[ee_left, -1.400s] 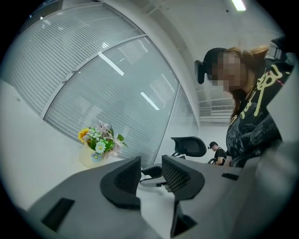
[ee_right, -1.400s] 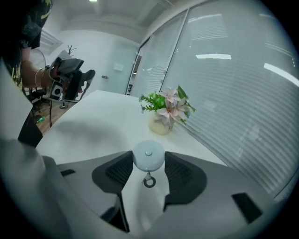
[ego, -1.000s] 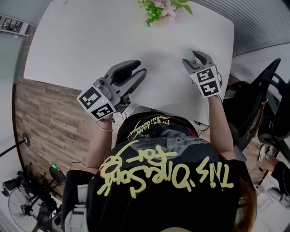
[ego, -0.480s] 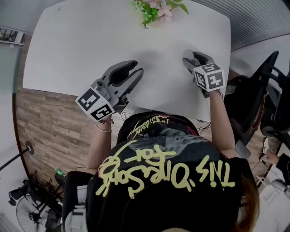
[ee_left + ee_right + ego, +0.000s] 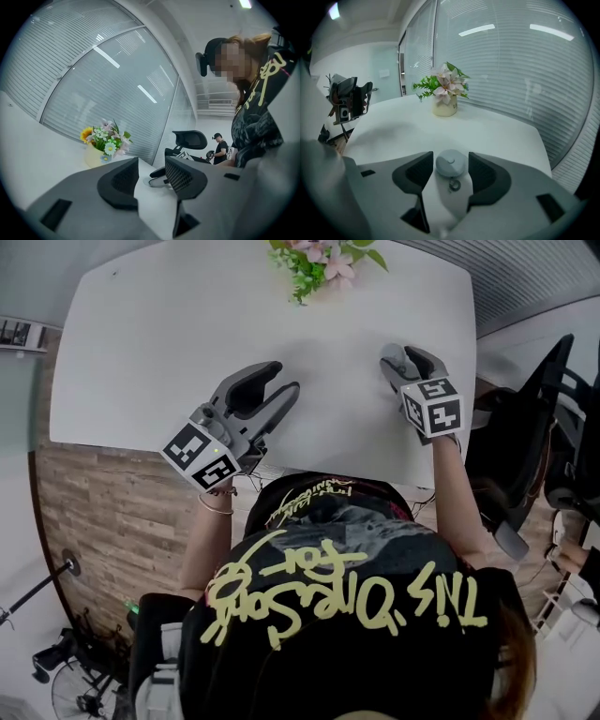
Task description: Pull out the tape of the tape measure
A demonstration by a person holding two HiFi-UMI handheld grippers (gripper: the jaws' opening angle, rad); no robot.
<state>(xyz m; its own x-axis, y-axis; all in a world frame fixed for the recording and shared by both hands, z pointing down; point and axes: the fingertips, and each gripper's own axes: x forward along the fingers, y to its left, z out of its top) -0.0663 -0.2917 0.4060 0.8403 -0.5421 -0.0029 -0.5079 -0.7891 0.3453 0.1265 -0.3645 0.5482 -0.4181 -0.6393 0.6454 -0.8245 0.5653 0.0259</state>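
A small round grey tape measure (image 5: 450,162) lies on the white table (image 5: 169,334) between the pads of my right gripper (image 5: 450,157), which is shut on it. A little metal ring (image 5: 454,185) hangs off it toward the camera. In the head view the right gripper (image 5: 401,356) covers the tape measure near the table's right edge. My left gripper (image 5: 283,379) hovers at the table's near edge, about a hand's width to the left. Its jaws are opening, and in the left gripper view nothing sits between the pads of this gripper (image 5: 151,166).
A pot of flowers (image 5: 319,261) stands at the table's far edge, also seen as the flower pot (image 5: 444,107) ahead of the right gripper. A black office chair (image 5: 525,437) stands to the right of the table. A person (image 5: 219,148) stands far off in the room.
The left gripper's jaws have spread slightly wider. The right gripper has turned a little about its wrist and stays in the same spot on the table.
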